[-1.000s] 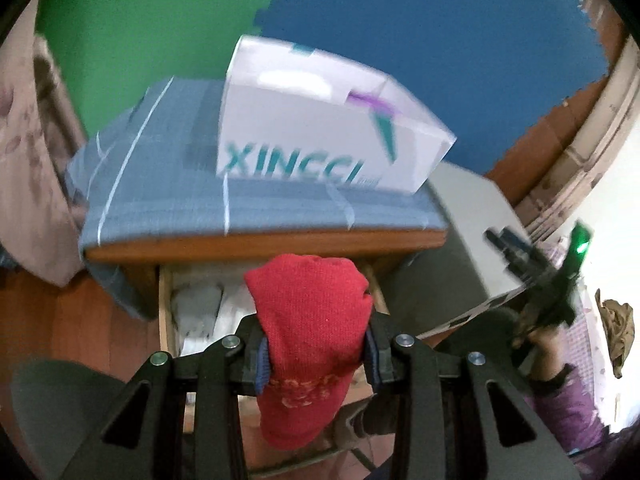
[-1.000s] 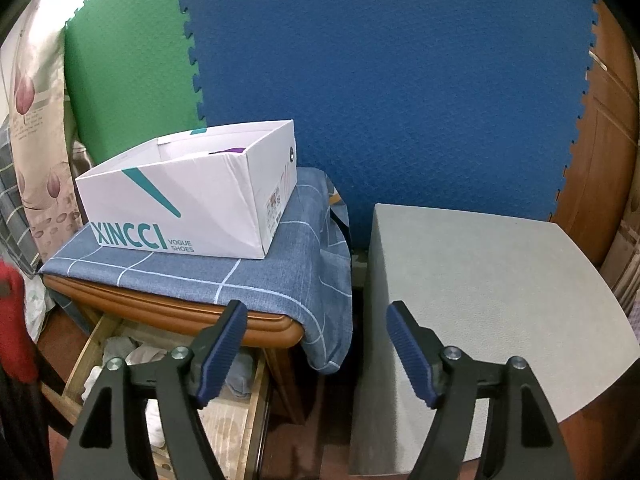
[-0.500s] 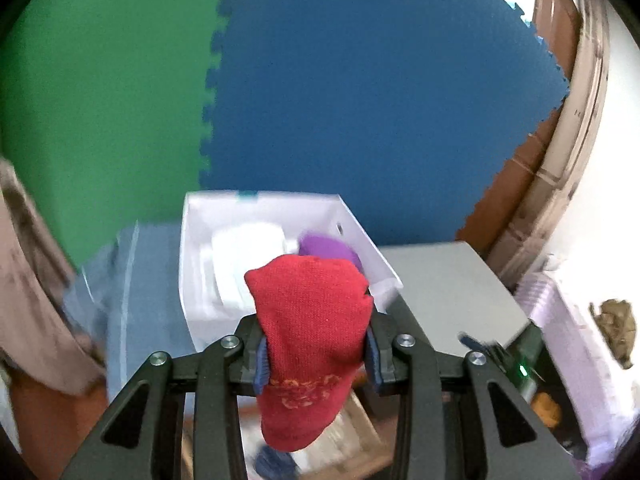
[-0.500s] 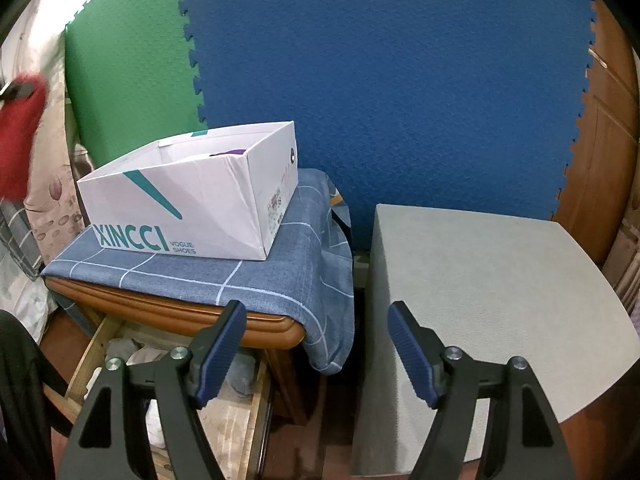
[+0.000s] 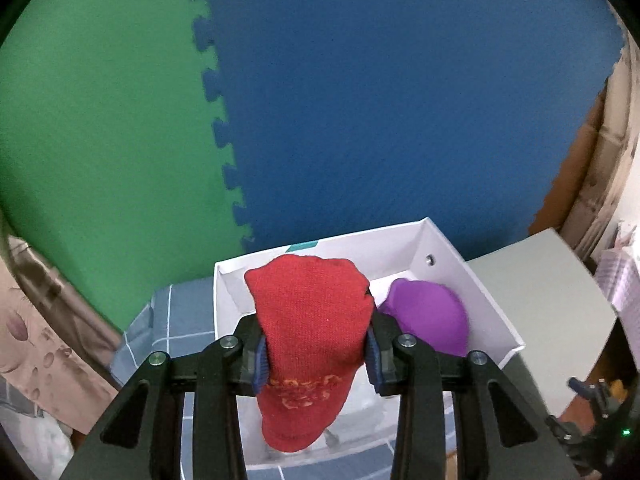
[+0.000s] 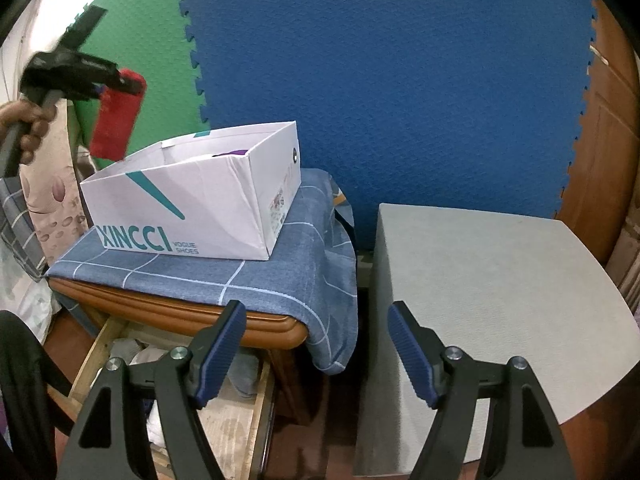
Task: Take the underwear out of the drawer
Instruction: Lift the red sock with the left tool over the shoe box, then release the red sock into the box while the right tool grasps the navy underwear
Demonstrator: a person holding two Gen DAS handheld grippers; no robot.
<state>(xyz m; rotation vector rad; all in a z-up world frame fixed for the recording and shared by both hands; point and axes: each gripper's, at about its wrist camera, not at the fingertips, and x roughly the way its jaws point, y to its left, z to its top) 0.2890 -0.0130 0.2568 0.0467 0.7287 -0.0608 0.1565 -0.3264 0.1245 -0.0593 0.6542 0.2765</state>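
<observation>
Left wrist view: left gripper [image 5: 314,350] is clamped on a red knit garment [image 5: 310,340], which hangs down between the pads, above the open white shoebox [image 5: 486,298]
Red piece detail: orange-yellow pattern band near the lower part, can't read it as words
Inside the box: a purple garment [image 5: 426,316] sits at the right side, just beside the red one from this angle
Right wrist view: right gripper [image 6: 316,354] has its jaws wide apart, nothing between them, hovering over the front of the wooden stand and the open drawer [image 6: 224,412]
Same red piece from the side: it dangles in the air above the box's far left corner [image 6: 116,118], not touching the box as far as I can see, with the person's hand [image 6: 24,128] on the handle
Drawer: pulled out under the wooden top, pale folded clothes [image 6: 132,354] inside, partly hidden by the right gripper's own frame
Under the box: blue checked cloth [image 6: 248,276] draped over the stand, hanging down its right side
Next door: grey block-like surface [image 6: 480,280] right beside the stand, narrow gap between
Backdrop: blue foam mat [image 6: 380,80] and green foam mat [image 5: 108,120] interlocked on the wall, flowery curtain [image 6: 56,192] at the left
Writing: box says "XINCCI" in teal, with "VOGUE SHOES" small next to it; sticker on the box end is too small to read
</observation>
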